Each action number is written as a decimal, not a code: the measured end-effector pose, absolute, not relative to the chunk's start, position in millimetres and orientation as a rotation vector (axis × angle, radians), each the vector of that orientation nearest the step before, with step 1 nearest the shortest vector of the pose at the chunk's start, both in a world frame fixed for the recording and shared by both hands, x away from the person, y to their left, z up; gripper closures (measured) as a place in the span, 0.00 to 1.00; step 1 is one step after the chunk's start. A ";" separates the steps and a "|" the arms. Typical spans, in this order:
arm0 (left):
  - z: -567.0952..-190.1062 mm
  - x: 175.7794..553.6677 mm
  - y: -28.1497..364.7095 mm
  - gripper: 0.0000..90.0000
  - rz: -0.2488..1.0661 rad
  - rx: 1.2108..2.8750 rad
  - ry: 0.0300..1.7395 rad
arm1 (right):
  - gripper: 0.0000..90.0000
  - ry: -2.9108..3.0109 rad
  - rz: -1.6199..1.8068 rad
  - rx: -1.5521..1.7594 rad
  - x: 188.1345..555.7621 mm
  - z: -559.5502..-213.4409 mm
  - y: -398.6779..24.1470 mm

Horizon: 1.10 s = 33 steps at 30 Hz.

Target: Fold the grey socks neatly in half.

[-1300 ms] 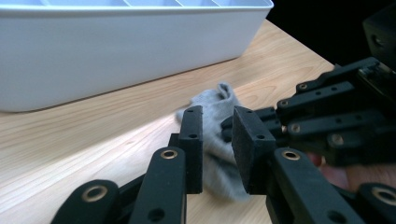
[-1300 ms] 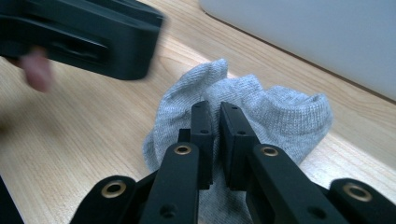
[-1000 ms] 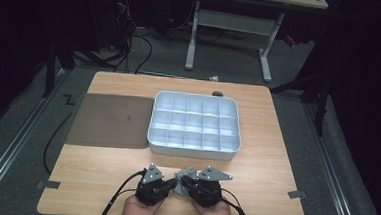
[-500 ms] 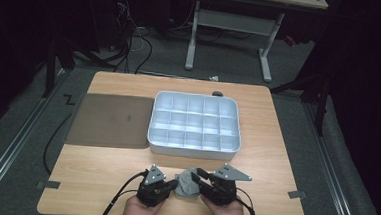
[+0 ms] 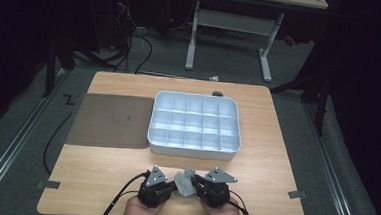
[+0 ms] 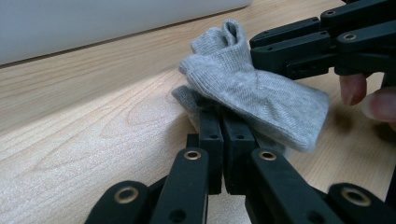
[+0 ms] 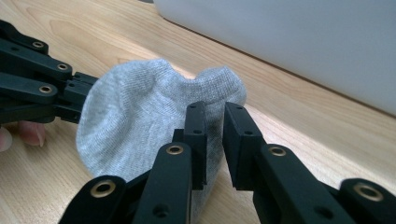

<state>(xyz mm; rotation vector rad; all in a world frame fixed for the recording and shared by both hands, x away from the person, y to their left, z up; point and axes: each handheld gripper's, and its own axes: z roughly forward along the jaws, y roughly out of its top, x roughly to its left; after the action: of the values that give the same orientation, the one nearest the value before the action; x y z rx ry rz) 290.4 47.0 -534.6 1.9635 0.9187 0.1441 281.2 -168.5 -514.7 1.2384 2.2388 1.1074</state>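
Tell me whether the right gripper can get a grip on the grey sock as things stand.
Probably yes: the right gripper already has the grey sock at its slightly parted jaws, and nothing blocks it.

Near edge crowded, sides of the worktop (image 5: 273,187) open

The two grippers sit side by side at the near edge with a grey sock (image 5: 186,183) bunched between them, so nothing could pass through that gap. Straight ahead, the white compartment tray (image 5: 193,146) stands near them, its near wall rising as a barrier across the middle. Left of the tray a flat dark mat (image 5: 110,120) lies low and blocks nothing. Bare wood runs down the right side of the tray and along the near-left and near-right corners, giving open passage there.
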 end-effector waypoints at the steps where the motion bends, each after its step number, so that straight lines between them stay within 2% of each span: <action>1: -534.5 290.5 47.2 0.98 0.145 1.963 0.920 | 0.89 2.239 1.102 1.229 280.3 -513.6 -167.1; 15: -534.2 289.5 46.5 0.97 0.163 1.965 0.916 | 0.89 2.226 1.157 1.171 268.0 -503.7 -165.0; 25: -534.2 289.2 44.5 0.94 0.172 1.976 0.898 | 0.89 2.285 1.091 1.195 272.2 -518.7 -164.7; 30: -534.1 289.4 43.7 0.88 0.174 1.984 0.892 | 0.89 2.296 1.020 1.137 267.2 -524.1 -162.2; 33: -527.9 288.1 47.1 0.80 0.191 1.945 0.876 | 0.89 2.304 1.020 1.139 268.1 -524.2 -163.1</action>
<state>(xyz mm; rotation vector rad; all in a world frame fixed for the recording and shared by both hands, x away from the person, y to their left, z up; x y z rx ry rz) 288.1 47.1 -527.9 1.9454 0.8762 0.1907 268.1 -163.1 -524.2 1.1386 2.3044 1.0200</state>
